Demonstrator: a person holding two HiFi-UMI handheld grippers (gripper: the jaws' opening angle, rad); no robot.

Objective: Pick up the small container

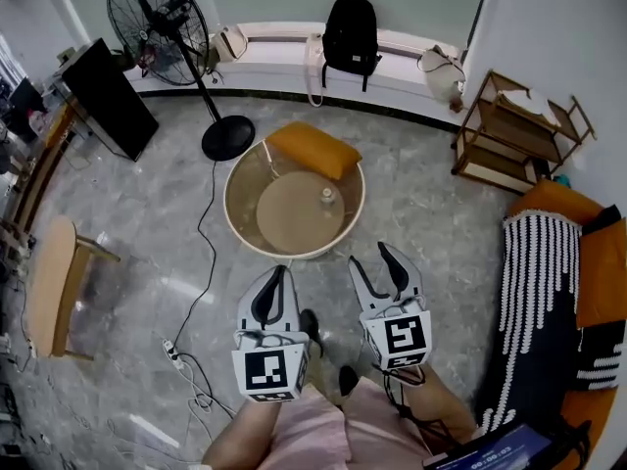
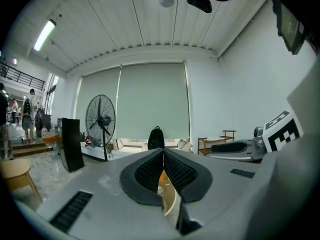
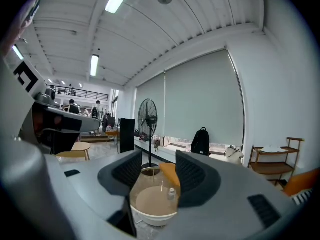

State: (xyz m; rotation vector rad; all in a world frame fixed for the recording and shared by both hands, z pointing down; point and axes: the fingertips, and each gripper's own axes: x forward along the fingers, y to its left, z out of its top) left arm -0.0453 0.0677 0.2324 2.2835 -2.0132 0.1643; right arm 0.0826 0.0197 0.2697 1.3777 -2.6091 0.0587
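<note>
The small container (image 1: 327, 197) stands upright on the tan inner disc of a low round table (image 1: 245, 218), right of the table's middle and towards its far side. An orange cushion (image 1: 313, 148) lies at the table's far rim, just beyond the container. Both grippers hover over the grey stone floor on the near side of the table, well apart from the container and touching nothing. The left gripper (image 1: 281, 272) has its jaws pressed together. In the left gripper view their ribbed pads meet in a single seam at the left gripper (image 2: 163, 154), with only a sliver of the table edge showing below. The right gripper (image 1: 369, 255) has its jaws spread. In the right gripper view the gap of the right gripper (image 3: 156, 166) frames the table and the small container (image 3: 171, 193) farther off, with the orange cushion (image 3: 169, 173) behind. A standing fan (image 1: 162, 13) rises at the far left, and a black backpack (image 1: 351, 27) sits on a white ledge (image 1: 284, 42) along the far wall. A wooden shelf (image 1: 519, 130) stands at the far right. A wooden stool (image 1: 54, 282) is at the near left, and a black-and-white striped throw (image 1: 534, 292) drapes over orange seating at the near right.
</note>
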